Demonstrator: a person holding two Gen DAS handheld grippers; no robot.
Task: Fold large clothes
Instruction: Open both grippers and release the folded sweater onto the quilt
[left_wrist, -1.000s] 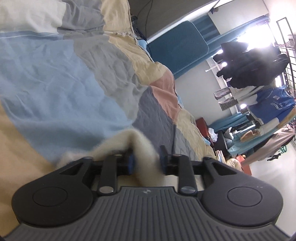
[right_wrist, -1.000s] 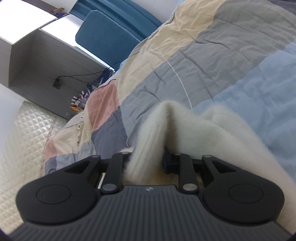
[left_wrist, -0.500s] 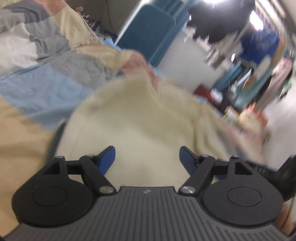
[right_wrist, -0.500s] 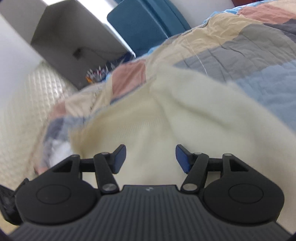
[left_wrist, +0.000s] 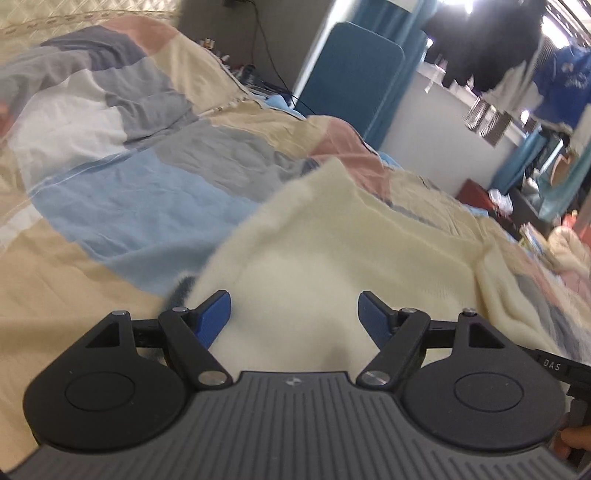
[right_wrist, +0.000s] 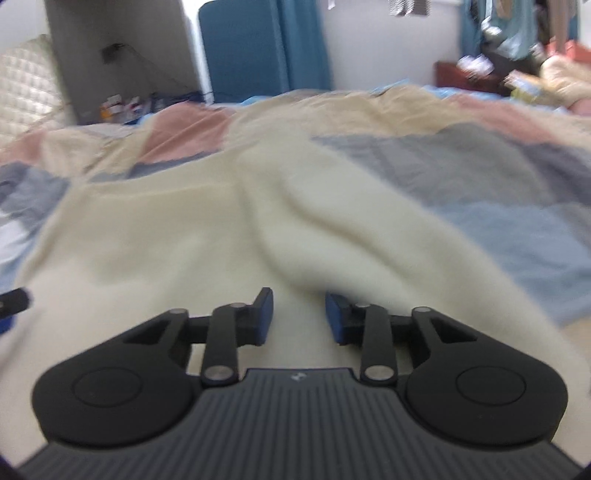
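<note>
A large cream fleece garment (left_wrist: 332, 254) lies on a patchwork quilt (left_wrist: 122, 184), with a dark bit of cloth peeping out at its left edge. My left gripper (left_wrist: 294, 317) is open, just above the garment's near part, holding nothing. In the right wrist view the same cream garment (right_wrist: 192, 236) lies rumpled, with a thick fold running toward the right. My right gripper (right_wrist: 298, 319) hovers over it with its blue pads (right_wrist: 264, 317) a small gap apart and nothing between them.
The quilt (right_wrist: 498, 177) covers the whole bed. A blue padded panel (left_wrist: 351, 74) and a curtain stand beyond the far side. Clothes hang on a rack (left_wrist: 517, 62) at the right. A cluttered nook (right_wrist: 122, 103) sits by the headboard.
Both grippers let go of the cream garment, opened and drew back. The garment now lies on the quilt. The right jaws have since narrowed from wide open to a small gap.
</note>
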